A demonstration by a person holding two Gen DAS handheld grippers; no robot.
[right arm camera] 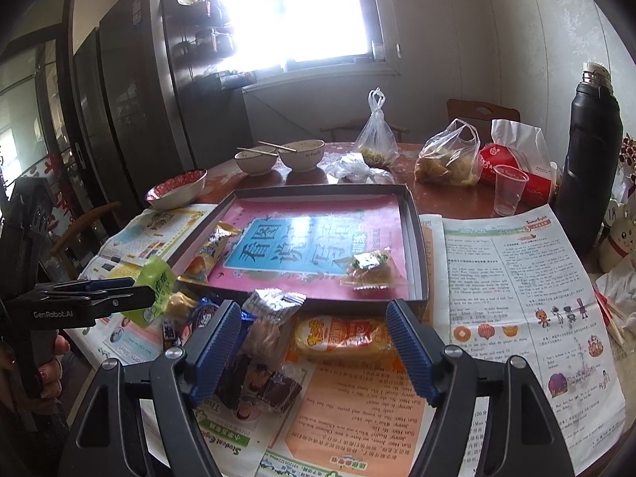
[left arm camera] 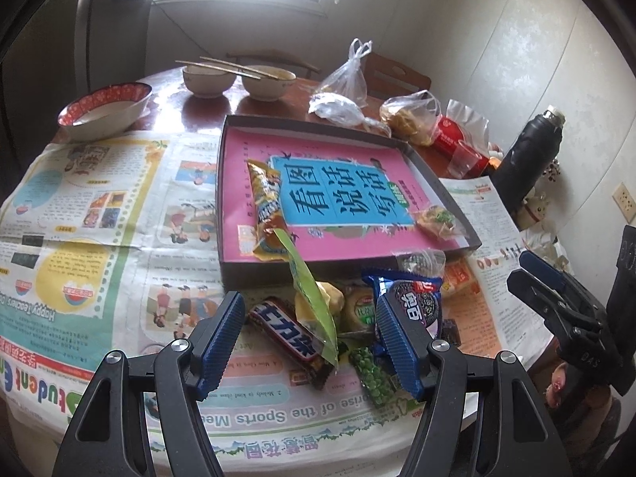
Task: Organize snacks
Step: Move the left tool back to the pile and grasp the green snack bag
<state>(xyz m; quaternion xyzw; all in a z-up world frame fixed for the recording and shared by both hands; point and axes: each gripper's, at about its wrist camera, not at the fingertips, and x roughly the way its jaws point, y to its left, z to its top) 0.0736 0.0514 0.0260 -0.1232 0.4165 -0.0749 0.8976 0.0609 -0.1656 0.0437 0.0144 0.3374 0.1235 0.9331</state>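
Observation:
A shallow dark tray lined with a pink book holds an orange snack bar and a clear-wrapped snack. In front of it lies a heap of loose snacks. My left gripper is open just above a Snickers bar, a green packet leaning on the tray, and a bag of green peas; an Oreo pack lies by its right finger. My right gripper is open over an orange-yellow packet and a clear-wrapped cake.
Newspaper covers the near half of the round table. Behind the tray stand a red-rimmed bowl, two bowls with chopsticks, tied plastic bags, a red pack, a plastic cup and a black flask.

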